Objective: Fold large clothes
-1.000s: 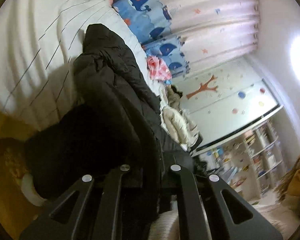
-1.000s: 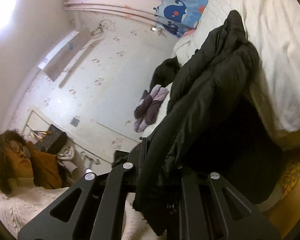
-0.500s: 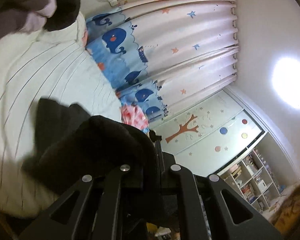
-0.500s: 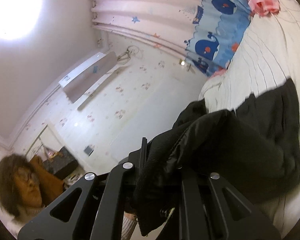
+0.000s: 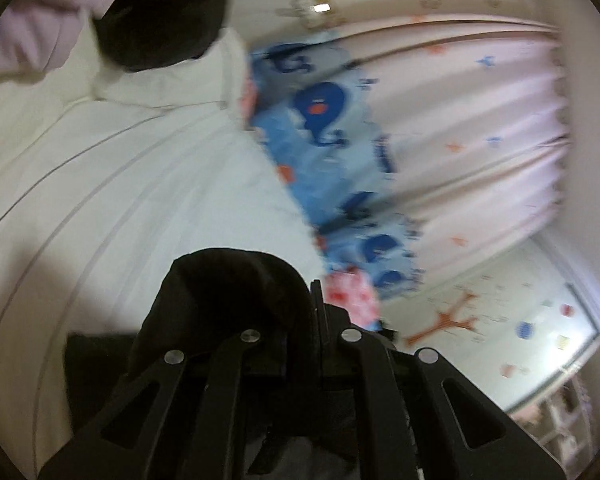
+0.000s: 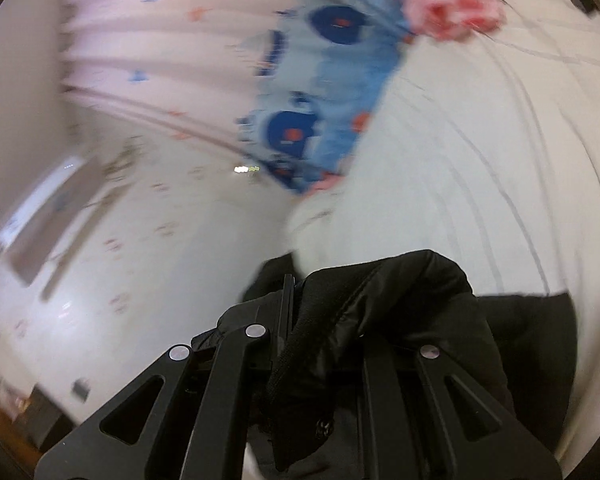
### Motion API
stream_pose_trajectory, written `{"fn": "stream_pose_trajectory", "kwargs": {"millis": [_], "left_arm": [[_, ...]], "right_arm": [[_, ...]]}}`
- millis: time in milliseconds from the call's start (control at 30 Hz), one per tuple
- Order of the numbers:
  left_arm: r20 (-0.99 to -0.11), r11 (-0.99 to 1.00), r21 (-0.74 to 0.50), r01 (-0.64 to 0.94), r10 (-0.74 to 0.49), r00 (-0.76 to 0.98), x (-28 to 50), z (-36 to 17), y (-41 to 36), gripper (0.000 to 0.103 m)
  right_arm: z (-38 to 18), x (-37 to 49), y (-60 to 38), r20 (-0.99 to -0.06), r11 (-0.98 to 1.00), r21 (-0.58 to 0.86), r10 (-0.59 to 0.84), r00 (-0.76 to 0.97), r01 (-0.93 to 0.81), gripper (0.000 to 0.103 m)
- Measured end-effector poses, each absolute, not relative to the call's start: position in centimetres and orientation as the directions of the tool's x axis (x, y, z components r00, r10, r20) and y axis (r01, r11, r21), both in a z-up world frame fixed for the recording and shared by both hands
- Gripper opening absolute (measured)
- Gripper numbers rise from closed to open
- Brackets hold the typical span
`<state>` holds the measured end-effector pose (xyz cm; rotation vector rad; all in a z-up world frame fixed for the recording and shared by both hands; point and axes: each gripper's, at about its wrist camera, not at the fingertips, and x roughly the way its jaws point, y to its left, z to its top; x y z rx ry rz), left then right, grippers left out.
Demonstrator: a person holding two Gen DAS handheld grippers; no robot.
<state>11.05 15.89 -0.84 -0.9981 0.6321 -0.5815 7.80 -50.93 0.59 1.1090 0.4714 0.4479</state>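
A large black padded jacket (image 5: 228, 292) is pinched in my left gripper (image 5: 300, 320), which is shut on a bunched fold of it above the white striped bed (image 5: 120, 184). My right gripper (image 6: 320, 320) is shut on another fold of the same jacket (image 6: 400, 300), its zipper edge hanging down between the fingers. Most of the jacket lies below the frames, hidden behind the gripper bodies. Both views are blurred by motion.
A black garment (image 5: 160, 16) and a lilac one (image 5: 40, 36) lie at the far end of the bed. A pink-red cloth (image 6: 452, 0) lies near the whale-print curtain (image 5: 324, 148). A wall (image 6: 140, 240) stands to the left in the right wrist view.
Both grippers have swung up and forward over the bed with the jacket held. The hanging bulk of the jacket has dropped out of view; the person is no longer visible.
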Motion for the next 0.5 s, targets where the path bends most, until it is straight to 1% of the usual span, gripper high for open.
{"fn": "stream_pose_trajectory", "kwargs": {"millis": [33,67,167,200,233,300,333,367,400,433,467,500], "left_arm": [[-0.268,0.462,-0.880,0.110,-0.675,0.688,12.3,-2.5,15.4,0.010],[-0.301,0.482,-0.873,0.081,-0.661,0.687,13.1,-3.7,15.1,0.010],[-0.394,0.531,-0.847,0.002,-0.631,0.668,15.0,-7.8,14.1,0.010],[-0.418,0.548,-0.836,-0.010,-0.626,0.658,15.5,-8.6,13.7,0.012],[-0.466,0.578,-0.815,-0.034,-0.620,0.632,15.9,-9.9,12.9,0.014],[-0.510,0.593,-0.802,-0.065,-0.626,0.589,16.4,-11.5,12.3,0.015],[-0.513,0.592,-0.804,-0.064,-0.633,0.579,16.4,-11.8,12.3,0.015],[-0.510,0.588,-0.806,-0.060,-0.641,0.573,16.3,-11.9,12.4,0.016],[-0.512,0.584,-0.810,-0.060,-0.652,0.559,16.1,-11.7,12.8,0.021],[-0.513,0.576,-0.814,-0.068,-0.661,0.547,16.1,-11.5,13.1,0.023],[-0.514,0.563,-0.823,-0.082,-0.675,0.529,15.8,-11.1,13.7,0.032],[-0.513,0.549,-0.830,-0.100,-0.680,0.524,15.2,-10.4,14.5,0.042]], "right_arm": [[-0.8,9.0,-50.8,-0.177,0.396,0.916,0.548,0.818,-0.068,0.009],[-2.9,10.5,-50.8,-0.236,0.414,0.910,0.531,0.814,-0.007,0.009],[-8.9,13.3,-50.7,-0.357,0.436,0.891,0.504,0.787,0.125,0.009],[-10.5,13.8,-50.7,-0.370,0.435,0.889,0.498,0.784,0.143,0.009],[-11.4,13.9,-50.6,-0.367,0.424,0.893,0.498,0.785,0.149,0.010],[-13.1,14.1,-50.7,-0.339,0.386,0.912,0.515,0.787,0.140,0.011],[-13.3,14.1,-50.7,-0.335,0.382,0.914,0.520,0.786,0.136,0.012],[-13.3,14.1,-50.7,-0.337,0.387,0.912,0.525,0.781,0.134,0.016],[-13.1,14.0,-50.6,-0.352,0.405,0.904,0.526,0.774,0.136,0.017],[-12.6,13.7,-50.6,-0.368,0.422,0.895,0.521,0.770,0.143,0.022],[-12.3,13.2,-50.7,-0.373,0.425,0.893,0.520,0.769,0.146,0.026],[-11.9,12.7,-50.9,-0.374,0.420,0.895,0.518,0.770,0.152,0.029]]}}
